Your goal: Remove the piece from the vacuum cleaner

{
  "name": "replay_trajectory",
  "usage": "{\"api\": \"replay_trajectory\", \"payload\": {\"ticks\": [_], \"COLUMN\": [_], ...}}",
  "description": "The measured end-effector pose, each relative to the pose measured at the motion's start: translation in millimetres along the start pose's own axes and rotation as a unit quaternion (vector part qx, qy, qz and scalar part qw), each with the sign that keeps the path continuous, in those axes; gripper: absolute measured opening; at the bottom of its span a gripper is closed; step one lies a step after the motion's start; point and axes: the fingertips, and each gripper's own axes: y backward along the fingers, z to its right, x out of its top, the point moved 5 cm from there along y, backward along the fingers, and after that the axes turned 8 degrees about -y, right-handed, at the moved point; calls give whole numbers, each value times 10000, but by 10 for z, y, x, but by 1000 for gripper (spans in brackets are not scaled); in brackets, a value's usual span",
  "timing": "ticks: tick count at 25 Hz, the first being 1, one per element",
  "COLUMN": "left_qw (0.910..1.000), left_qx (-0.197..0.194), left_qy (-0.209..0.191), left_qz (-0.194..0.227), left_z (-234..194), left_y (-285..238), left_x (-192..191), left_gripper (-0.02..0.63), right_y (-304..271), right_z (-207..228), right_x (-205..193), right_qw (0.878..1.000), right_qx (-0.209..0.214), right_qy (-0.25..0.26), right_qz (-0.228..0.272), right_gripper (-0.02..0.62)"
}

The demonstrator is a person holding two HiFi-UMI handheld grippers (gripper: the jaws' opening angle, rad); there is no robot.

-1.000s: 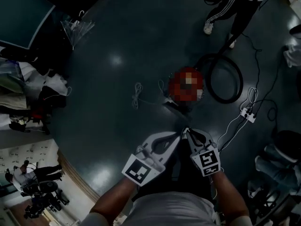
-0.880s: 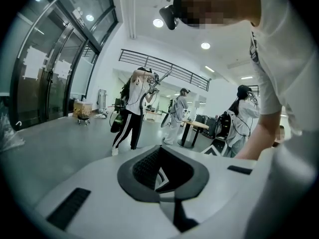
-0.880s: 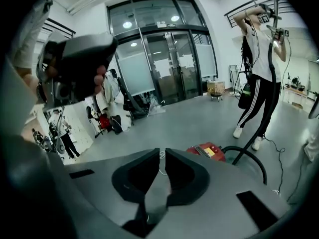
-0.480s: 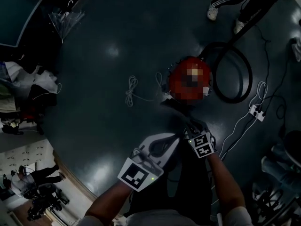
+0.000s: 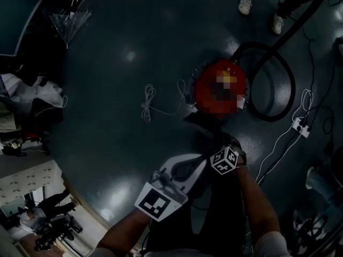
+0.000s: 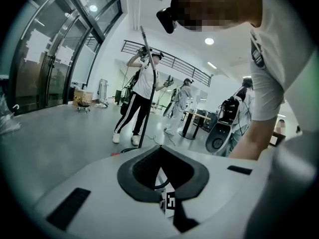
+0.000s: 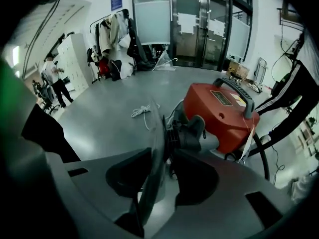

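The red vacuum cleaner lies on the dark floor, its black hose looped to its right. A dark fitting sticks out of the vacuum's near end, and a thin grey plate on it stands edge-on between my right gripper's jaws. My right gripper is opening, with floor showing between the plate and the right-hand pad. My left gripper hangs back beside it, tips together, nothing in it.
A white cord lies on the floor left of the vacuum, a power strip with its lead to the right. A person's feet stand beyond the hose. Clothes racks and glass doors line the far wall.
My right gripper has gone forward from beside the left gripper to the vacuum's near end. The left gripper has stayed back near the body.
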Motion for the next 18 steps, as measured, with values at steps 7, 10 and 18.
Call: {"api": "replay_trajectory", "payload": {"ticks": [7,10,18], "left_qw": [9999,9999,9994], "left_qx": [26,44,137], "left_qy": [103,120,301], "left_qz": [-55,-102,-129], "left_z": [-30,-30,-11], "left_y": [42,91,327], "left_x": [-75,-94,-107], "left_gripper": [6,6,6], "right_y": [-205,-199,-179], "right_z": [-3,-62,-192], "right_x": [-7,-21,-24], "right_qw": [9977,9968,9964], "right_qx": [-293,-238,140], "right_qy": [570,709,723], "right_qz": [-231,-270,-425], "right_gripper": [65,41,37]}}
